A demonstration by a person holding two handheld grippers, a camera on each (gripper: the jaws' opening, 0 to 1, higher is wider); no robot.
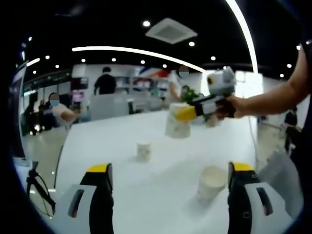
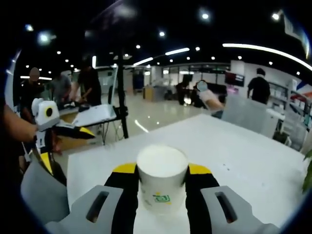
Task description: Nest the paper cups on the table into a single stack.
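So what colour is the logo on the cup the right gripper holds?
Green, on the white paper cup; clearest in the right gripper view.

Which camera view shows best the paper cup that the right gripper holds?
The right gripper view: the held cup sits close and centred between the right gripper jaws, its green mark readable. The left gripper view shows the same cup farther off, above the white table.

Surface [image 2: 234, 146]: white. Paper cups [image 1: 143, 151]: white; the held cup [image 2: 162, 187] bears a small green mark. Right tongs [image 2: 162, 195]: black jaws, yellow tips, grey housing. Left tongs [image 1: 168, 187]: identical scheme.
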